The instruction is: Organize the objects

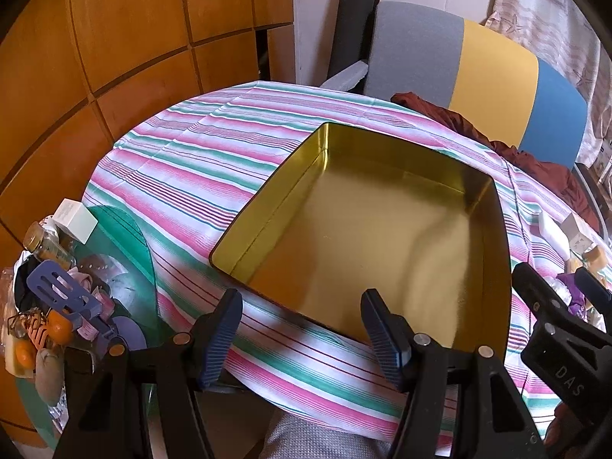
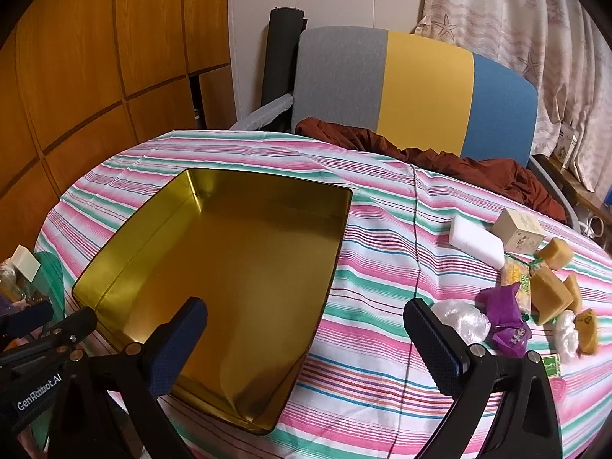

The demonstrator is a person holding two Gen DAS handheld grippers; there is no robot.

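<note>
A shallow gold tin tray lies open and empty on the striped tablecloth; it also shows in the right wrist view. My left gripper is open and empty over the tray's near edge. My right gripper is open and empty over the tray's near right corner. To the right lie a white block, a cream box, tan cakes, purple wrapped sweets and clear wrapped pieces.
A pile at the table's left holds a blue spatula, a jar, a white box and orange fruit. A chair with a red-brown cloth stands behind the table. Wooden cabinets are at left.
</note>
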